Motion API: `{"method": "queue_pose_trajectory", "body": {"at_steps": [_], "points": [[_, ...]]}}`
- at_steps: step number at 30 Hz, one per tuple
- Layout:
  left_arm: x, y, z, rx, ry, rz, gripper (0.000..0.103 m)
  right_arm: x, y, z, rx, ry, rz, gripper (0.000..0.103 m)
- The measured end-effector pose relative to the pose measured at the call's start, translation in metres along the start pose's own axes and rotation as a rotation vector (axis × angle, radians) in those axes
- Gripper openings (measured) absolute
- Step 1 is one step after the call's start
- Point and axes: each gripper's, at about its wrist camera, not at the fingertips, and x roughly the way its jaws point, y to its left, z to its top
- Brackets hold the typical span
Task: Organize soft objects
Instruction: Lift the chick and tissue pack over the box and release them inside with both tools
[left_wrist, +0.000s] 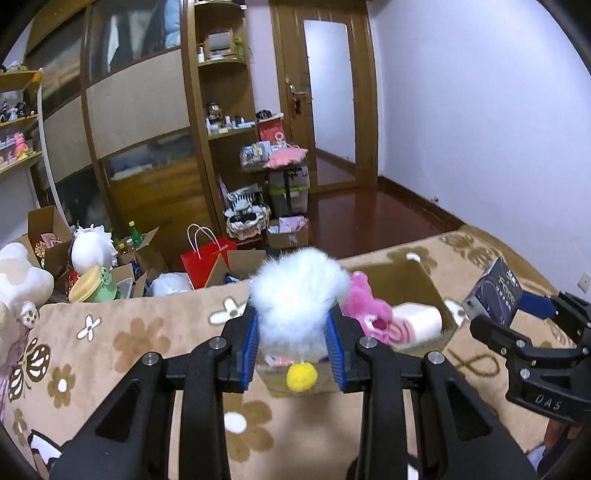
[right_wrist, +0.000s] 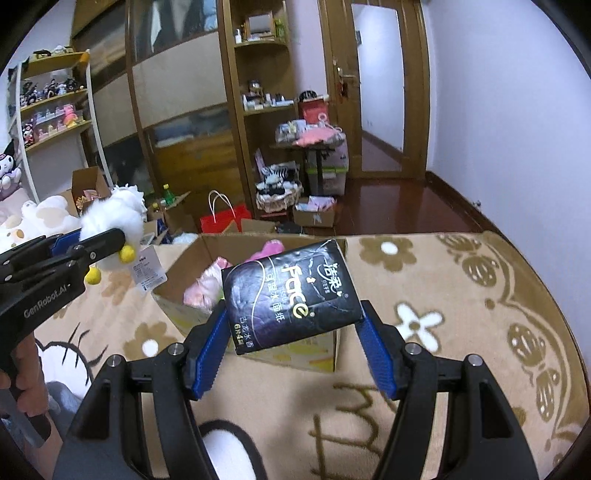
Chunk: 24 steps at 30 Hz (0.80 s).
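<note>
between narrow left gripper (left_wrist: 293, 339) jaws, fluffy toy (left_wrist: 295, 295)

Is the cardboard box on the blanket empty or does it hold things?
It holds things. The open cardboard box shows a pink plush toy and a white pack inside.

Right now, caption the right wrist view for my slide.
Right gripper holds a dark tissue pack above the open cardboard box.

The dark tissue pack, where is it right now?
The dark tissue pack is clamped in the right gripper, held up just in front of the cardboard box on the floral blanket.
</note>
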Motion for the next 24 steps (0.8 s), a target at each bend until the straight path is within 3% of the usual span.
{"method": "queue_pose_trajectory", "body": {"at_steps": [4, 8, 15, 24], "points": [[0.004, 0.0, 0.011, 0.032, -0.047, 0.044, 0.031, 0.004, 0.003, 0.009, -0.013, -0.022, 0.004, 0.071], [0.017, 0.0, 0.02, 0.018, -0.053, 0.04, 0.031, 0.012, 0.004, 0.019, -0.021, -0.038, 0.01, 0.071], [0.045, -0.01, 0.022, 0.044, -0.024, 0.029, 0.031, 0.034, 0.003, 0.034, -0.063, -0.05, -0.001, 0.071], [0.081, -0.004, 0.015, 0.005, 0.055, 0.009, 0.032, 0.061, -0.019, 0.041, -0.013, -0.037, 0.015, 0.071]]}}
